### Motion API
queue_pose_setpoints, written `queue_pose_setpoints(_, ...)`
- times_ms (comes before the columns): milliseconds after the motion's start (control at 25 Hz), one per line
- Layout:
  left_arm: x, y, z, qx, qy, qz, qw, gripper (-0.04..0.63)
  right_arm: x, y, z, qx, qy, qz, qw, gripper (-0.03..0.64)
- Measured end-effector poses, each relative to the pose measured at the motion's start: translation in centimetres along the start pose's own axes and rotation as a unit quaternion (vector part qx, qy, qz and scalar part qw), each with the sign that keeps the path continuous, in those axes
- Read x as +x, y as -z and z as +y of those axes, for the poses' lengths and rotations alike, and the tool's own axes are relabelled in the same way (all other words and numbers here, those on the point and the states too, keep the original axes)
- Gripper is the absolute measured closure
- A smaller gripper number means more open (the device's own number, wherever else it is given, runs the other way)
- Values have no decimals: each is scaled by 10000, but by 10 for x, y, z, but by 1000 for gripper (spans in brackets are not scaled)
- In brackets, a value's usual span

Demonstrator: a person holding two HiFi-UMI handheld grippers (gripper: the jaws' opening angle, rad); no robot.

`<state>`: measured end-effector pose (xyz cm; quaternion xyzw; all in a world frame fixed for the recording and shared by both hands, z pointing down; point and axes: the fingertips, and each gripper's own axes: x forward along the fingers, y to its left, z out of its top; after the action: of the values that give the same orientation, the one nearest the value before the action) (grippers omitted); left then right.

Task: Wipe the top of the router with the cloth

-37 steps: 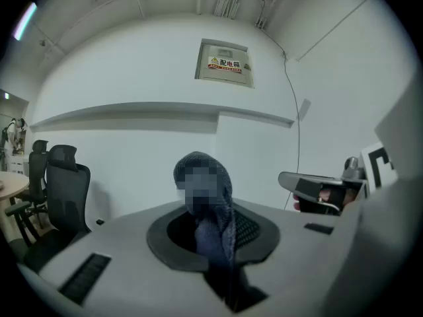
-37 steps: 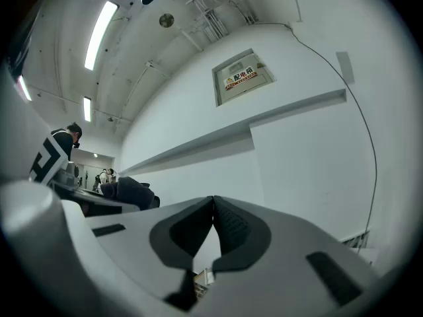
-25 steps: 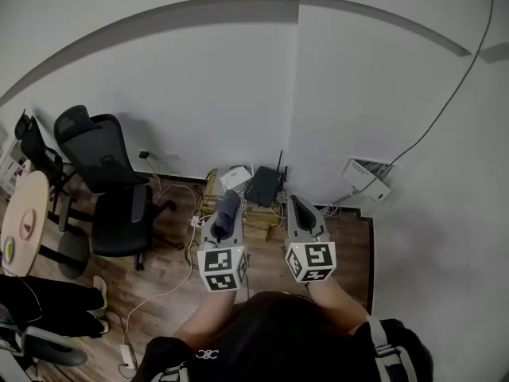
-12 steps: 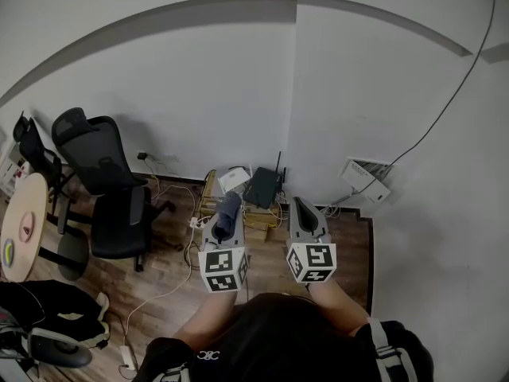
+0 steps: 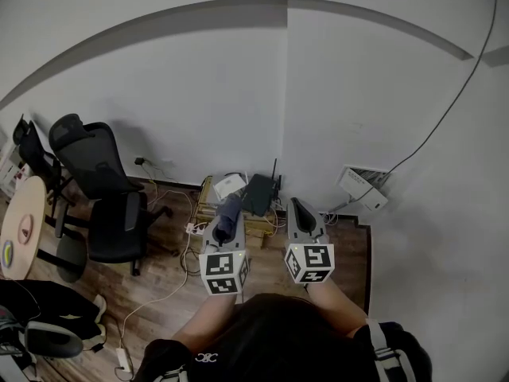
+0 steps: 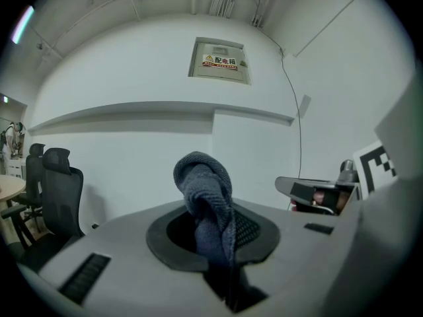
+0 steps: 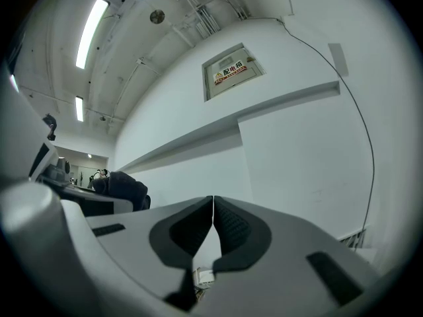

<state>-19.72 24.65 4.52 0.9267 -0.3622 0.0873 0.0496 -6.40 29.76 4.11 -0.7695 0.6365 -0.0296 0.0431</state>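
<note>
Two white walls (image 5: pixel 199 94) meet in a corner ahead, and at their foot stands a low wooden stand (image 5: pixel 208 201) strung with cables. The black router (image 5: pixel 259 192) lies on top of it, antenna up at its far end, its long side seemingly running away from the person.

The left gripper (image 5: pixel 227 223) has its jaws clamped on the dark blue cloth (image 6: pixel 205 190), which bunches up above them. The right gripper (image 7: pixel 213 220) has its jaws pressed together on nothing.

The router lies ahead of and below both, between them. The cloth-bearing left gripper looks slightly nearer, so it probably needs to tip down and forward.
</note>
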Motion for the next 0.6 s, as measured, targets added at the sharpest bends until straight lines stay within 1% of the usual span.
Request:
queue_pose_setpoints(240, 22, -8, -18, 43, -74, -107, 9999, 535, 4, -1, -27, -43, -106, -6, 9999, 617)
queue_pose_setpoints(360, 29, -9, -33, 41, -80, -146, 9999, 535, 0, -1, -40, 79, -154, -17, 9998, 616)
queue_pose_setpoints(480, 34, -3, -47, 25, -87, -88, 9999, 535, -6, -2, -56, 126, -160, -43, 9998, 616)
queue_pose_setpoints(600, 40, 1, -57, -21, -111, 1, 9999, 535, -11, 5, -70, 188, -153, 37, 9997, 616)
